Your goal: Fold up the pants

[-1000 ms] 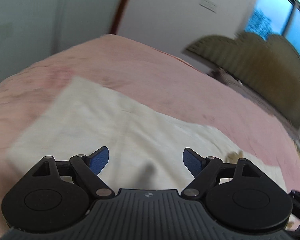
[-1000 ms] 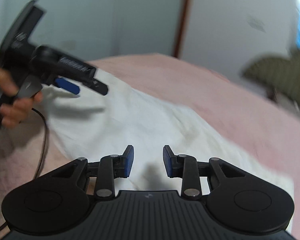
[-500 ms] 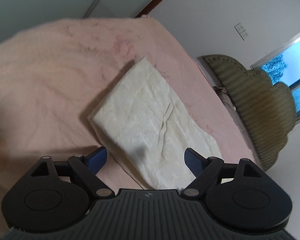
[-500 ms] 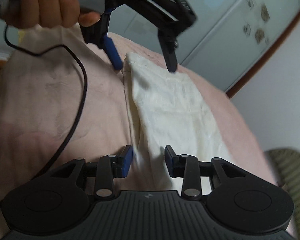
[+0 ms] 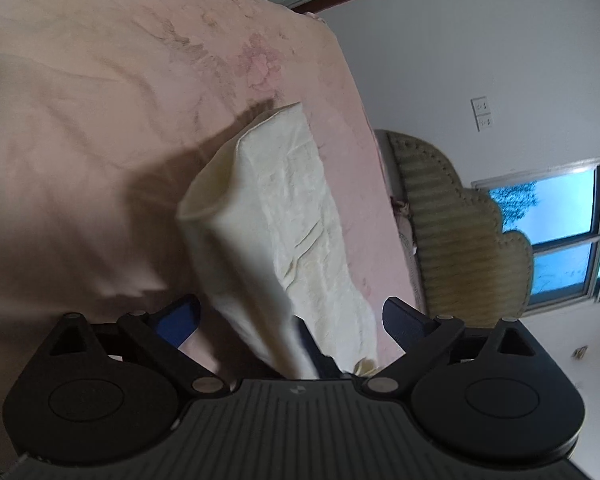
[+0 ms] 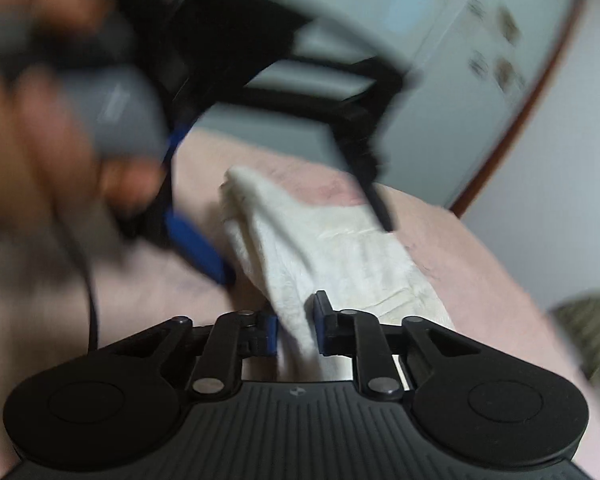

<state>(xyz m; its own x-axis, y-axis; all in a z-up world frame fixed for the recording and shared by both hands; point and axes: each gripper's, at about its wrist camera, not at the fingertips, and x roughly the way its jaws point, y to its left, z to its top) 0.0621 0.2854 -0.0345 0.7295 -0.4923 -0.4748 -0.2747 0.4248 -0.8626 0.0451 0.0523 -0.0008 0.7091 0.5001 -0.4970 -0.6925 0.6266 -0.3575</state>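
The cream-white pants (image 5: pixel 296 208) lie folded into a long strip on the pink bedspread (image 5: pixel 80 120). In the left wrist view their near long edge is lifted into a standing fold. My left gripper (image 5: pixel 292 314) is open, its jaws wide on either side of that raised edge. In the right wrist view the pants (image 6: pixel 340 248) run between the jaws of my right gripper (image 6: pixel 296 332), which are narrowly apart around the raised cloth. The left gripper (image 6: pixel 284 220) shows blurred above the far end of the pants, with the hand holding it.
A padded olive headboard (image 5: pixel 460 232) stands at the bed's right end, with a window (image 5: pixel 556 236) beyond it. Pale wardrobe doors (image 6: pixel 460 60) stand behind the bed. A black cable (image 6: pixel 94 300) hangs from the left gripper over the bedspread.
The near edge of the pants, flat half a second ago, now stands lifted between my right gripper's jaws. Both grippers have moved closer to the pants.
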